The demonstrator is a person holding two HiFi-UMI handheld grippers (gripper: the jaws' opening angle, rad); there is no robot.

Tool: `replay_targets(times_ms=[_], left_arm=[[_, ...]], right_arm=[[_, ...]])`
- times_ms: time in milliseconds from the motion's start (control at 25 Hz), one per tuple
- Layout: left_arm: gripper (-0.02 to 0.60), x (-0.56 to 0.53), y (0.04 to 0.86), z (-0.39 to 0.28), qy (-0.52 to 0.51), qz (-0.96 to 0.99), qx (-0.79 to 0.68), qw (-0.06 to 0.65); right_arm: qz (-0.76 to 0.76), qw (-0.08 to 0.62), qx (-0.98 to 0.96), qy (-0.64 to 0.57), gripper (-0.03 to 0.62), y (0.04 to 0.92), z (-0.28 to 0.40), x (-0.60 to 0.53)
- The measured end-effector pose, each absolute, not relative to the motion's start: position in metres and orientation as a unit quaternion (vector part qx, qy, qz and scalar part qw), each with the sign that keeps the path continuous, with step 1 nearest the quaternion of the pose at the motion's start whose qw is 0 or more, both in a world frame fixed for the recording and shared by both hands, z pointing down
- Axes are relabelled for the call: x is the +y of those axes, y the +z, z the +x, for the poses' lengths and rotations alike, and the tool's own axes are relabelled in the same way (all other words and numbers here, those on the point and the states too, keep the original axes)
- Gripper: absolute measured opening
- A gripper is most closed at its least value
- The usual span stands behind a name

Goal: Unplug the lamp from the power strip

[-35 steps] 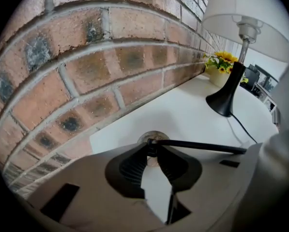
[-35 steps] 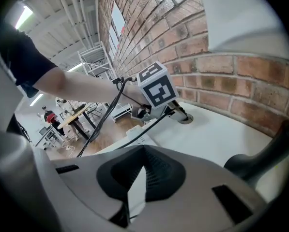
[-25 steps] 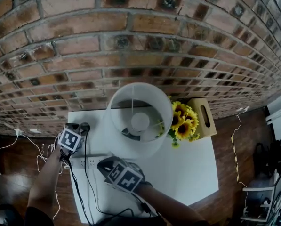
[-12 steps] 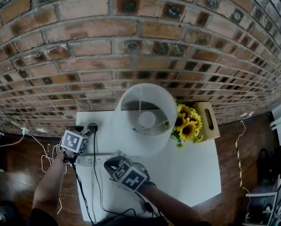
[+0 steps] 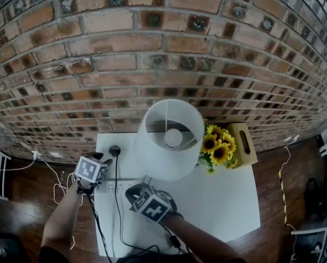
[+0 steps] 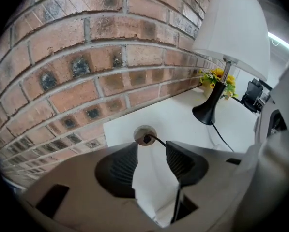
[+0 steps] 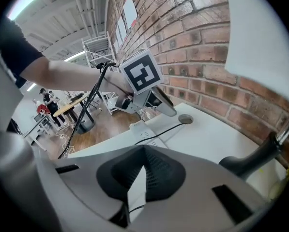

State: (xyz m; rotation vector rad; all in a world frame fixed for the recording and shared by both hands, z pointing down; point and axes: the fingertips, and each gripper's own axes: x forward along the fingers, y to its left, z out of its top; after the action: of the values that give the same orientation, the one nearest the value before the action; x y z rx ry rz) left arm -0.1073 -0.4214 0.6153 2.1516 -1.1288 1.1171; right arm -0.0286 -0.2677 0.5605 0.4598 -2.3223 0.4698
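Both grippers are held low over the left part of the table. Left gripper: jaws spread, nothing gripped, a black cord passing close by one jaw. Right gripper: tips closed together, nothing seen pinched. The power strip lies between the two, and the lamp stands just behind. Step judged: approach, plug not yet taken. Next, the lamp's plug must be found on the strip and clamped squarely.

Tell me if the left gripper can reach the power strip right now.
Probably yes: the left gripper hangs just above the power strip, fingers apart, and only the black cord lies across the strip.
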Motion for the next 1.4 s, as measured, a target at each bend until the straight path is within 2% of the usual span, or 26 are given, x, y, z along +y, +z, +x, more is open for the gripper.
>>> replay_targets(times_ms=[800, 840, 960, 1040, 1400], left_arm=[[0.201, -0.403, 0.576, -0.108, 0.361, 0.795, -0.427, 0.237], [0.178, -0.403, 0.574, -0.109, 0.356, 0.797, -0.426, 0.236], [0.011, -0.398, 0.567, -0.105, 0.308, 0.814, -0.419, 0.261], [0.011, -0.389, 0.564, -0.098, 0.282, 0.825, -0.407, 0.273], [0.011, -0.375, 0.520, -0.078, 0.248, 0.861, -0.384, 0.224]], right_arm=[[0.175, 0.351, -0.899, 0.193, -0.009, 0.550, -0.021, -0.241], [0.175, 0.353, -0.898, 0.194, -0.009, 0.551, -0.022, -0.240], [0.174, 0.359, -0.897, 0.192, -0.009, 0.552, -0.025, -0.236], [0.173, 0.364, -0.896, 0.189, -0.009, 0.553, -0.025, -0.231], [0.193, 0.354, -0.896, 0.183, -0.009, 0.540, -0.025, -0.237]])
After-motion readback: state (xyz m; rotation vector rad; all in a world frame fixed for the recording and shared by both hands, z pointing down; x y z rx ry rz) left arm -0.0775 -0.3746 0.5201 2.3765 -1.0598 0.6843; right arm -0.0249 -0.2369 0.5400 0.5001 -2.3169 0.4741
